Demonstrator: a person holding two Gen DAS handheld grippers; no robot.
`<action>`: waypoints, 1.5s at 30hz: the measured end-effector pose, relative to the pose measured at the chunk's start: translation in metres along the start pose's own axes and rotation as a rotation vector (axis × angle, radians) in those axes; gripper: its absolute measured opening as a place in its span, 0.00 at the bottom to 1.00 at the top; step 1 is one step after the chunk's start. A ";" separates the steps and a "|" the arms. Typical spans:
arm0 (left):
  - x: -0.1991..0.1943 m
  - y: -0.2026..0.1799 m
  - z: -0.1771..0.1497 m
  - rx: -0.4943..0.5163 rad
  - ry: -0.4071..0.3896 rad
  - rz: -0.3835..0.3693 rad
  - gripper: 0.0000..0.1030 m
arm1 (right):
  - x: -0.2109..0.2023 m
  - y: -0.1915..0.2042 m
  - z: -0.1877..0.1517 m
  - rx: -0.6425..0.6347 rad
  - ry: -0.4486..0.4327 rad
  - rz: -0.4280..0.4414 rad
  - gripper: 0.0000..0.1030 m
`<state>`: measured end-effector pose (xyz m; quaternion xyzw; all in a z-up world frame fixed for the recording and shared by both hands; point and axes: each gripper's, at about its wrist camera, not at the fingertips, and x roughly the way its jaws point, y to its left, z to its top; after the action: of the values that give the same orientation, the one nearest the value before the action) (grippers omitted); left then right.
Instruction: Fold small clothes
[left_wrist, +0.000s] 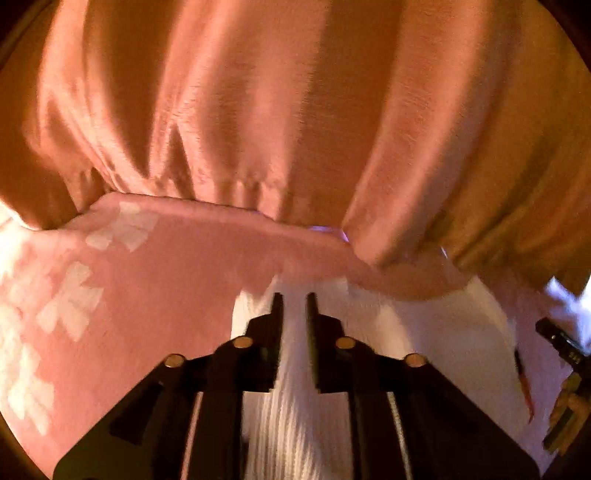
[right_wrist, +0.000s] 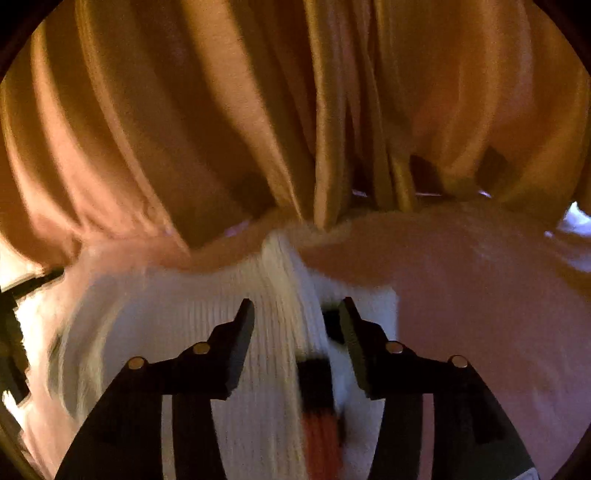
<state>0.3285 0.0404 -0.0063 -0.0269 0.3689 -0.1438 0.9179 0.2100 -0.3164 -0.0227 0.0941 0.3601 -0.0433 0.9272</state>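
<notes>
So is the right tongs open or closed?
Open. The right tongs stand wide apart, with the white ribbed cloth lying loosely between them.

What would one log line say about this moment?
task: folding | white cloth: on pink sheet | left gripper: narrow, grip unclear | right gripper: open over white cloth

White garment (right_wrist: 258, 332) — ribbed knit cloth, matt, soft-looking, with a black and a red woven band.
Pink cover (left_wrist: 177, 280) beneath it — smooth matt cloth with pale printed patches.
Curtain (left_wrist: 295, 110) — orange-tan cloth in heavy folds, slight satin sheen.
Hand-held gripper (left_wrist: 294, 301) — matt black plastic fingers (left_wrist: 277, 310), brass-coloured metal pins with a dull shine.
</notes>
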 end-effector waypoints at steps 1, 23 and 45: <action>-0.009 -0.007 -0.011 0.044 -0.008 0.024 0.24 | -0.003 0.000 -0.009 -0.009 0.012 0.007 0.47; -0.024 -0.072 -0.100 0.197 0.094 0.143 0.53 | 0.038 -0.003 -0.013 -0.044 0.094 -0.127 0.10; -0.032 0.039 -0.123 -0.248 0.133 0.167 0.77 | 0.015 -0.009 -0.096 0.221 0.169 0.034 0.78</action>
<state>0.2320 0.0932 -0.0802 -0.0999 0.4449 -0.0218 0.8897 0.1565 -0.3058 -0.1037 0.2047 0.4281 -0.0590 0.8782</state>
